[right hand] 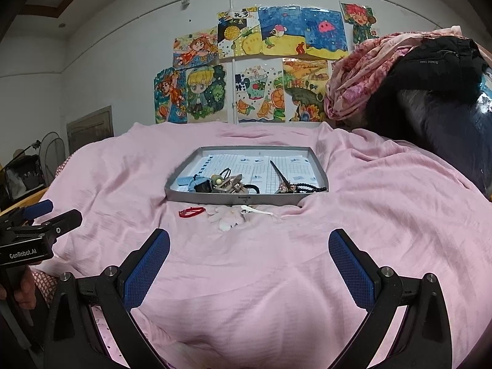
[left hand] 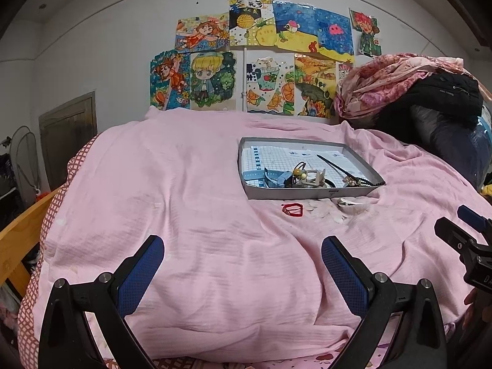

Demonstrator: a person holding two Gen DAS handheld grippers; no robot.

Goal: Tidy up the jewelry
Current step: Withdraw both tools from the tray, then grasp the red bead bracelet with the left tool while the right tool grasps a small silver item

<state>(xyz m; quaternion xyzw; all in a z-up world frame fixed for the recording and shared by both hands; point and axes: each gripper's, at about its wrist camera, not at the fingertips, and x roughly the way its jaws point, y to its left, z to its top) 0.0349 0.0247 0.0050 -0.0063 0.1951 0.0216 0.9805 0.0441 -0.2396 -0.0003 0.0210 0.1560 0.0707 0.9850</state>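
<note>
Both tools hung low over the near part of the bed (right hand: 276, 276), the left tool (left hand: 243, 264) and the right tool (right hand: 249, 258) each with its blue pads spread wide and nothing between them. The jewelry was split: most of it lay heaped along the front wall of the grey tray (right hand: 184, 192), with a dark hair stick (right hand: 278, 170) slanting across the paper lining and a string of black beads (right hand: 310, 189) at the right corner. Outside it, on the pink blanket just before the tray's front wall, lay a red clip (right hand: 191, 211) and a white clip (right hand: 258, 210), apart from each other, with pale petal-like pieces between them that were too faint to name. The step in hand seemed to be fetching one of these loose pieces. To do it well, I would bring the right tool down squarely over the white clip, pads either side of its narrow width, and pinch shallow so the soft blanket is not caught up with it. The tray's front wall stood close behind both clips, so the approach should come from the near side, where the blanket lay open; the tray's rear half offered free room for setting down
</note>
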